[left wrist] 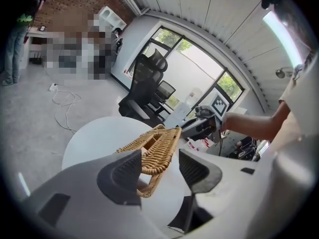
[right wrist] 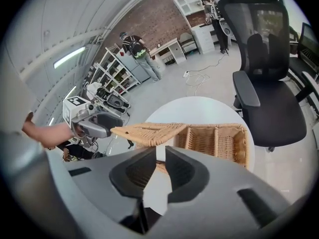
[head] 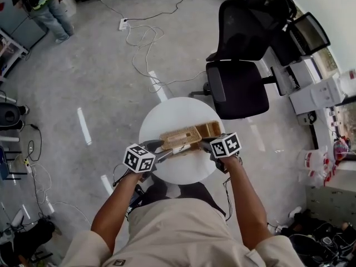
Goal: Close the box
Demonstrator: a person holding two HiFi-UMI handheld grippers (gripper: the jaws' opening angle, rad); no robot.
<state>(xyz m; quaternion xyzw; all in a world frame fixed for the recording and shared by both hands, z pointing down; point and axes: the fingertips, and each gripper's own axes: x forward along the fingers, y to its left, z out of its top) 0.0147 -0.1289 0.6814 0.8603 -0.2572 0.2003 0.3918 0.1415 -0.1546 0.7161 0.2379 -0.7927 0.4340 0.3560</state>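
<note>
A wicker box [head: 209,129] with open compartments [right wrist: 215,141] stands on a round white table [head: 172,111]. Its wicker lid [head: 180,136] hangs raised and roughly level over the box's left half [right wrist: 149,132]. My left gripper [head: 164,153] is shut on the lid's near left end; the lid [left wrist: 155,148] runs between its jaws [left wrist: 159,169]. The right gripper view shows the left gripper [right wrist: 99,125] at the lid's tip. My right gripper [head: 204,145] sits at the box's front, its jaws [right wrist: 160,171] closing to a narrow slit, with only table and box wall seen through it.
A black office chair [head: 239,85] stands just beyond the table. Cables and a power strip [head: 142,40] lie on the grey floor behind. A person [head: 49,7] stands far left. Desks with a monitor [head: 308,33] and white boxes [head: 322,93] line the right side.
</note>
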